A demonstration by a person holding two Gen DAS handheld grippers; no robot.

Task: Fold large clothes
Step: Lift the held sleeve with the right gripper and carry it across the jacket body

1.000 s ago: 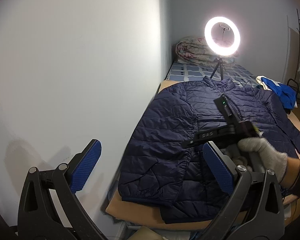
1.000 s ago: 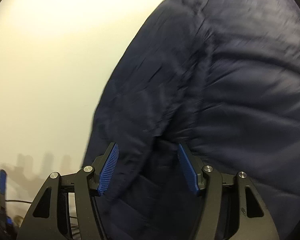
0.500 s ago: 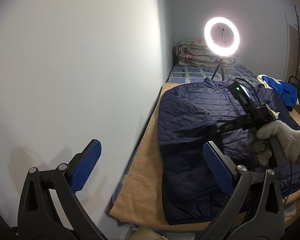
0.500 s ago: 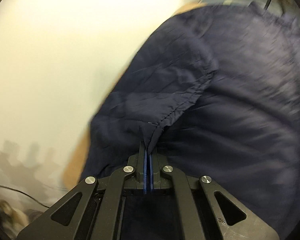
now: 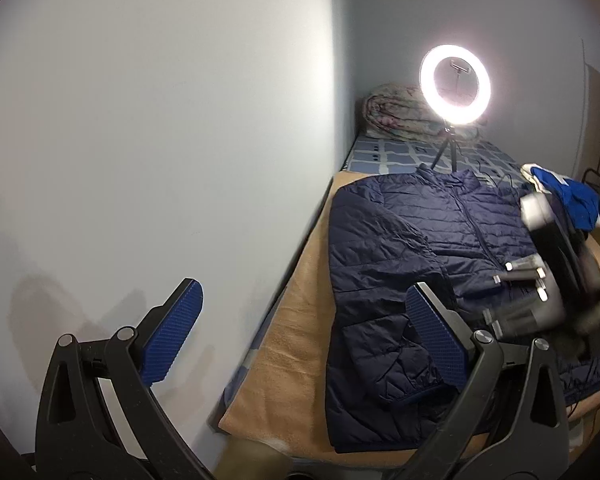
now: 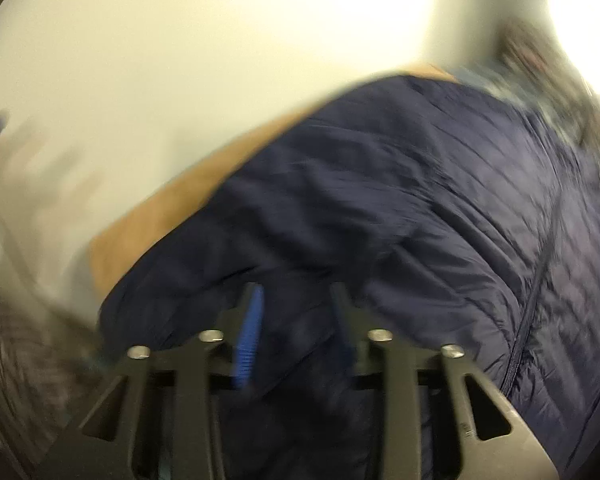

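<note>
1. Two handheld tools work over a navy quilted jacket (image 5: 428, 248) that lies flat on a tan blanket (image 5: 296, 340) spread over a bed, against a pale wall (image 5: 160, 120).
2. The left tool (image 5: 300, 332) hangs with its blue-padded fingers (image 5: 172, 332) spread wide and nothing between them. It is near the foot of the bed, apart from the jacket, which lies ahead and to its right.
3. The jacket's left sleeve (image 5: 384, 272) is folded inward across the front of the body; the collar points toward the far end of the bed.
4. The right tool (image 6: 296, 332) is close above the jacket (image 6: 420, 208), fingers parted with a gap between the blue pads (image 6: 248, 336). Dark fabric lies under and behind them; the picture is blurred, and no cloth appears pinched.
5. In the left view the right tool (image 5: 548, 280) shows as a blurred black and grey shape over the jacket's right side, blocking that part.
6. Only the left view shows the lit ring light (image 5: 455, 84) on a small tripod beyond the collar, a rolled quilt (image 5: 396, 114) behind it, and blue clothing (image 5: 576, 196) at the right.
7. Only the right view shows the zipper line (image 6: 532, 300) from close up.
</note>
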